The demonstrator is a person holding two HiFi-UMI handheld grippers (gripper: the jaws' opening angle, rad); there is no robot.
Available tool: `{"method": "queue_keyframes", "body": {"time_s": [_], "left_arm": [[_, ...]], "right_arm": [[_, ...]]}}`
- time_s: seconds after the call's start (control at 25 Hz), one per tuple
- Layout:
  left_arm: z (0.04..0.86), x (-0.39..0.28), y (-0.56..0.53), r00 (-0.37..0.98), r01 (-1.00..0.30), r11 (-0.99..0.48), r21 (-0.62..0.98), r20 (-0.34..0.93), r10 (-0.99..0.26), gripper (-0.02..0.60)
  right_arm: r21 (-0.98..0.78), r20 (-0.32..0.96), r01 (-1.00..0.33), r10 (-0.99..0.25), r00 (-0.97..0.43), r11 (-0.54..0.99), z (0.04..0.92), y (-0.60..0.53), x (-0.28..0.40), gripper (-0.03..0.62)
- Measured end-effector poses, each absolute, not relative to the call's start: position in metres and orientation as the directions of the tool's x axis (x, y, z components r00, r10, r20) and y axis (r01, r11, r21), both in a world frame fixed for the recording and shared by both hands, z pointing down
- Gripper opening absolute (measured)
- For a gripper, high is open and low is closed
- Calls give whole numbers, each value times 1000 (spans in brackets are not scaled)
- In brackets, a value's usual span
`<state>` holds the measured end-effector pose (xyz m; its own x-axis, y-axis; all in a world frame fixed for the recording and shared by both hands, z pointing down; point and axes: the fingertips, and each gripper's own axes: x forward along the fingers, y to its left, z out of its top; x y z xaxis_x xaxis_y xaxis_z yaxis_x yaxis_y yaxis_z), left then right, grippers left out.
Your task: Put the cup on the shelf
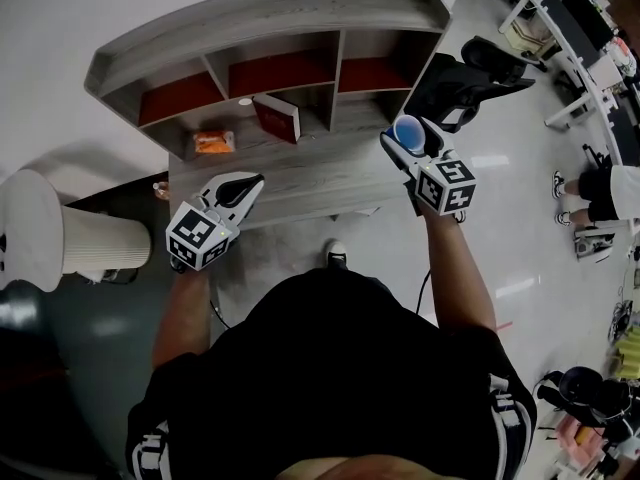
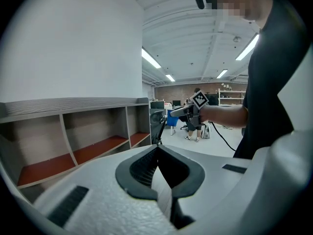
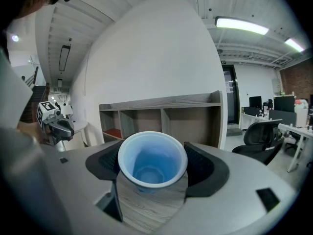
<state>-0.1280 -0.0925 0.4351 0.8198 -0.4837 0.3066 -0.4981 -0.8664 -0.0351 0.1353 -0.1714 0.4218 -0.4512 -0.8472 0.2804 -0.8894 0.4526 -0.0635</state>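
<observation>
The blue cup (image 3: 152, 160) with its white rim sits clamped between the two jaws of the right gripper (image 1: 406, 136), one pad pressed against each side of its wall. We carry it in the air in front of the right end of the grey wooden shelf (image 1: 300, 8), clear of the boards. Its long axis runs roughly along the jaws, with the open mouth turned back toward the gripper's camera and the base pointing toward the shelf. We see no print on the cup.

The left gripper (image 2: 157, 150) is held lower and to the left with its jaws closed together and nothing between them. Each gripper carries a cube with black-and-white square markers.

The three upper compartments have red floors. On the board below lie a red book (image 1: 277, 118), whose cover print is too small for us to read, and an orange packet (image 1: 214, 142) further left. A black office chair (image 1: 465, 76) stands just beside the shelf's right end, close to the cup.
</observation>
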Motion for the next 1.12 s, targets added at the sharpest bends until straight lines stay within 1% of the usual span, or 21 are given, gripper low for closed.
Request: {"method": "queue_keyframes", "body": {"time_s": [0.72,0.92,1.12], "left_arm": [[443,-95,-163,786,-551,-834,-18,324,-527,17],[449,-87,-182,762,-563,-826,-40,361,-537,17],[453,-72,-202,754,-575,-817,-42,360,-550,17]], "right_arm": [[-100,312,-856,-801,-511,508,447,-251,156,373],[-103,320,-827,-769,-553,552,450,-270,156,373],[-90,323,-798,-741,-589,596,453,-288,154,373]]}}
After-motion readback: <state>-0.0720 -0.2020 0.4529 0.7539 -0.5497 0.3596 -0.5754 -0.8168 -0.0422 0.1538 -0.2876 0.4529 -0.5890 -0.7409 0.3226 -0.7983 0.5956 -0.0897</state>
